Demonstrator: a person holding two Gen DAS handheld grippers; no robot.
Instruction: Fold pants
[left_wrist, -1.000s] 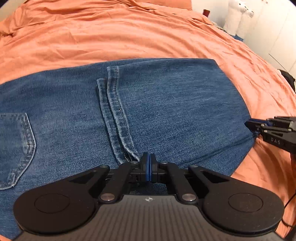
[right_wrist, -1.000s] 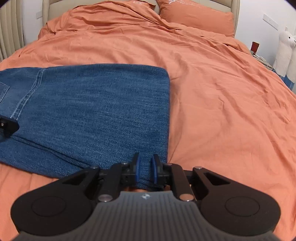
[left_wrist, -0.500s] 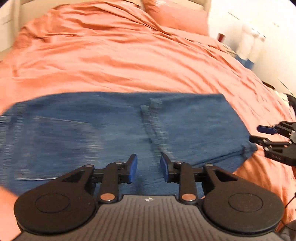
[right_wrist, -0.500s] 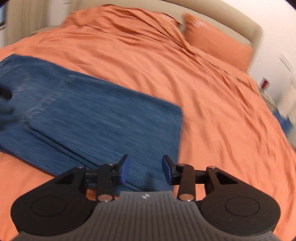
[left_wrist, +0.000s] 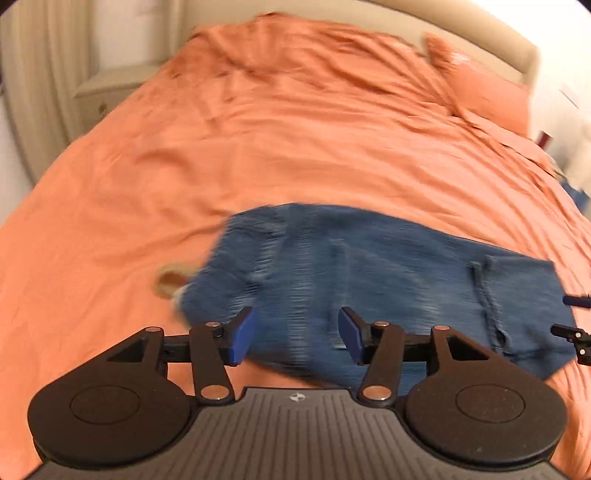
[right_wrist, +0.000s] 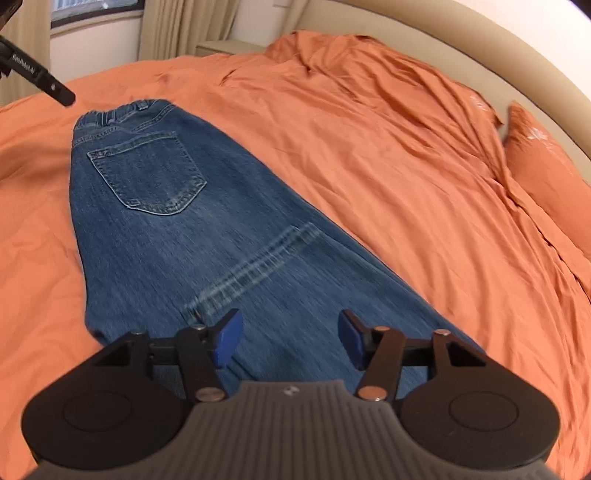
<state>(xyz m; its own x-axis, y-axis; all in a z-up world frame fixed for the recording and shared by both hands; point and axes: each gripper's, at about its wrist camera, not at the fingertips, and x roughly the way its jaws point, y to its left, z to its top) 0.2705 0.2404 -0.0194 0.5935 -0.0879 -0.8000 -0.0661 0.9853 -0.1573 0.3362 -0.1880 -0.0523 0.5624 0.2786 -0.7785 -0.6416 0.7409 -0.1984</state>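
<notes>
Bedroom: bed (right_wrist: 406, 155), pillow (right_wrist: 546, 173), curtains (right_wrist: 173, 26)

Black left gripper (left_wrist: 295, 338), blue-padded jaws, brass rivets, ribbed grey housing

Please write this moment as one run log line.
left tongs: open, empty, just opening | right tongs: same | folded blue denim pants: lying on orange bedspread

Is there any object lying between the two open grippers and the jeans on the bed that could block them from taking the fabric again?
Nothing visible does. The left gripper and right gripper, jaws just opened and empty, hang over the jeans, which lie flat on the orange bedcover. A small tan object, blurred, lies beside the jeans' edge, not on them.
</notes>
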